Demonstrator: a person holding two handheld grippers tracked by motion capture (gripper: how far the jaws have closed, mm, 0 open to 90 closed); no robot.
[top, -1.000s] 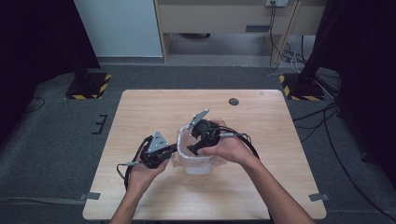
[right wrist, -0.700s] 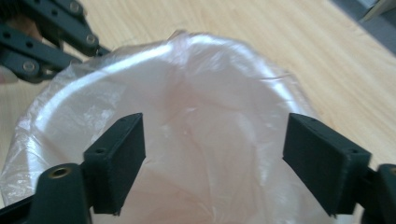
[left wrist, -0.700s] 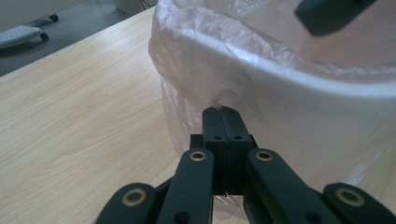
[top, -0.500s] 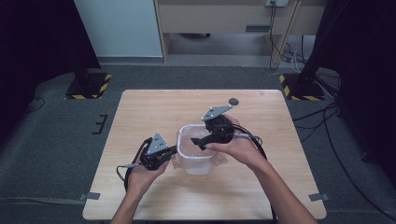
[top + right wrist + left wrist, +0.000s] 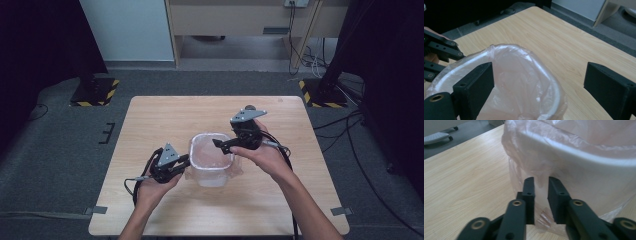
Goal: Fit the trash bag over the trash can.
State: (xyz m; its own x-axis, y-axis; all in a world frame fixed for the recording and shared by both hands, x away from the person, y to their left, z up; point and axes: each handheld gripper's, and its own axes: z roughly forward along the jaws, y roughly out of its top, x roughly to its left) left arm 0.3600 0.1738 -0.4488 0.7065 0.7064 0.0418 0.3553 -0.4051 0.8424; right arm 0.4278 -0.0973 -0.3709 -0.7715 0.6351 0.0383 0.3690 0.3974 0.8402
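A white plastic bin (image 5: 212, 178) lined with a thin pinkish clear bag (image 5: 209, 150) stands mid-table. My left gripper (image 5: 186, 163) sits at the bin's left side, low by the tabletop. In the left gripper view its jaws (image 5: 541, 181) are nearly together, with the bag's hanging film (image 5: 524, 157) pinched between them against the bin wall (image 5: 589, 180). My right gripper (image 5: 220, 145) hovers over the bin's right rim. Seen along its own jaws, the right gripper (image 5: 539, 80) stands wide open above the bag (image 5: 516, 72) and rim (image 5: 550, 82), holding nothing.
The wooden table (image 5: 165, 120) has bare surface all round the bin. A small dark round object (image 5: 248, 107) lies near the far edge, partly behind the right gripper's grey plate. Cables trail from both grippers. The left gripper (image 5: 441, 50) appears beyond the bin in the right gripper view.
My right gripper has moved from the bin's left side, near the left gripper, across to its right rim. The left gripper has stayed at the bin's left side.
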